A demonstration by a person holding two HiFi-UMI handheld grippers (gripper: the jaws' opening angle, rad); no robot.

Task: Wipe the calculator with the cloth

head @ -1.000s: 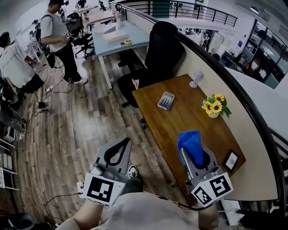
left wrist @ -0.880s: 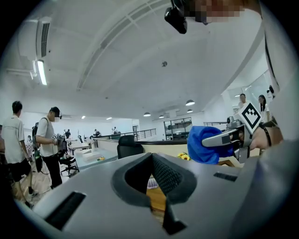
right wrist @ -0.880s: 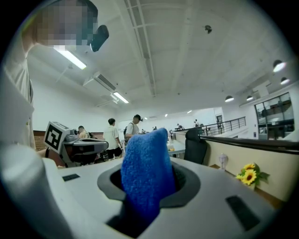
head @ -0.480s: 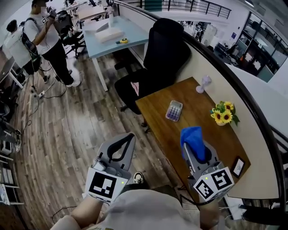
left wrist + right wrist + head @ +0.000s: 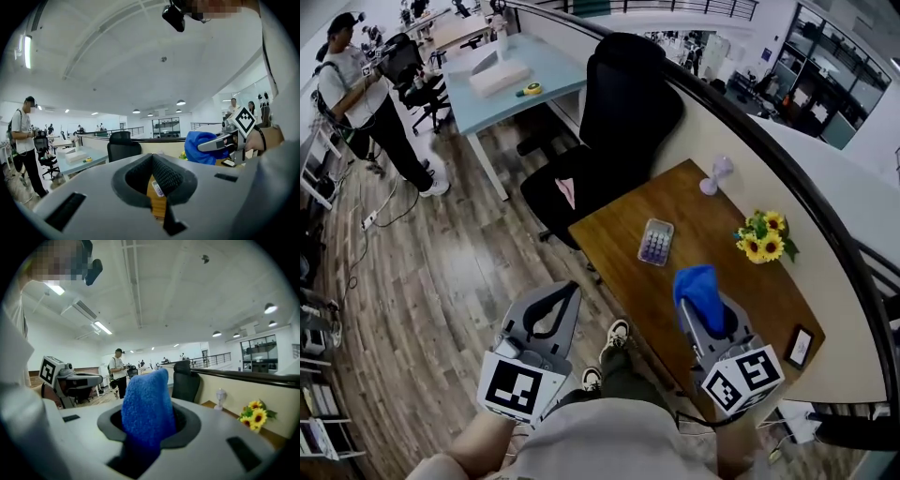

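Note:
The calculator (image 5: 656, 242) lies flat on the wooden table (image 5: 712, 220), near its left edge. My right gripper (image 5: 700, 309) hovers over the table's near end, shut on a blue cloth (image 5: 697, 292) that sticks up out of its jaws. In the right gripper view the cloth (image 5: 146, 411) fills the middle. My left gripper (image 5: 563, 291) hangs over the floor to the left of the table, shut with nothing in it. Through its jaws in the left gripper view a sliver of the calculator (image 5: 157, 188) shows, and the cloth (image 5: 200, 147) is off to the right.
A black office chair (image 5: 619, 112) stands at the table's far left corner. On the table are a pot of sunflowers (image 5: 762, 238), a small fan (image 5: 715, 174) and a small framed item (image 5: 800, 346). A curved partition runs behind. A person (image 5: 358, 89) stands far left by a light-blue desk (image 5: 502, 80).
The view has swung, so the table sits a little more central. Both grippers keep their pose and the cloth stays gripped. The person's shoes now show below the left gripper.

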